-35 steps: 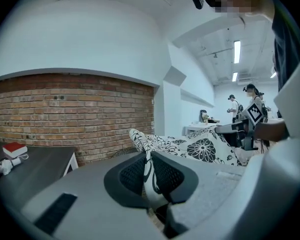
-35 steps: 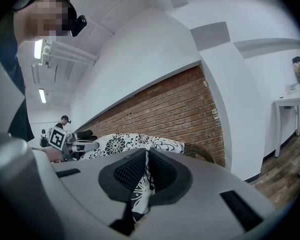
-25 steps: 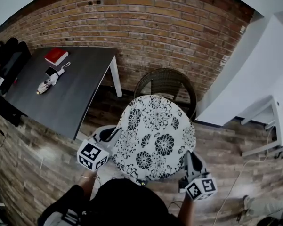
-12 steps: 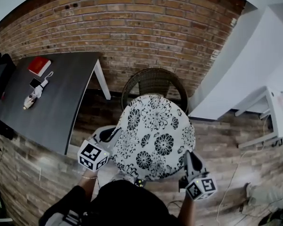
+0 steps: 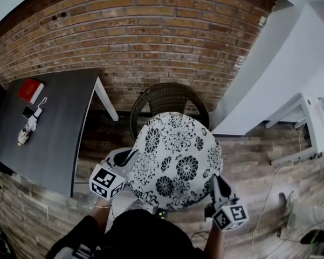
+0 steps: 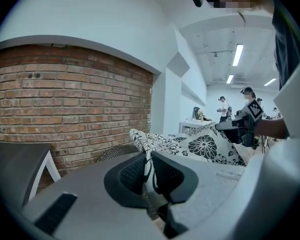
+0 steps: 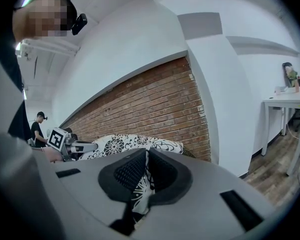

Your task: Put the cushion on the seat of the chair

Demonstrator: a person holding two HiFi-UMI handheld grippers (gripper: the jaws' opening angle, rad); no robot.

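Where the head view looks down, the cushion [image 5: 175, 161] is seen held level in the air between the left gripper [image 5: 129, 156] and the right gripper [image 5: 213, 183], just in front of the wicker chair [image 5: 167, 99] and not yet on its seat. Compared with the earlier frames, the chair is closer under the cushion's far edge and the table [image 5: 59, 123] is further left.

In the left gripper view, the jaws are closed on the cushion's thin edge seam. The fabric is pinched flat, so the cushion is judged soft, light and floppy, and best held at opposite edges.

In the right gripper view, the opposite edge is clamped in the same way.
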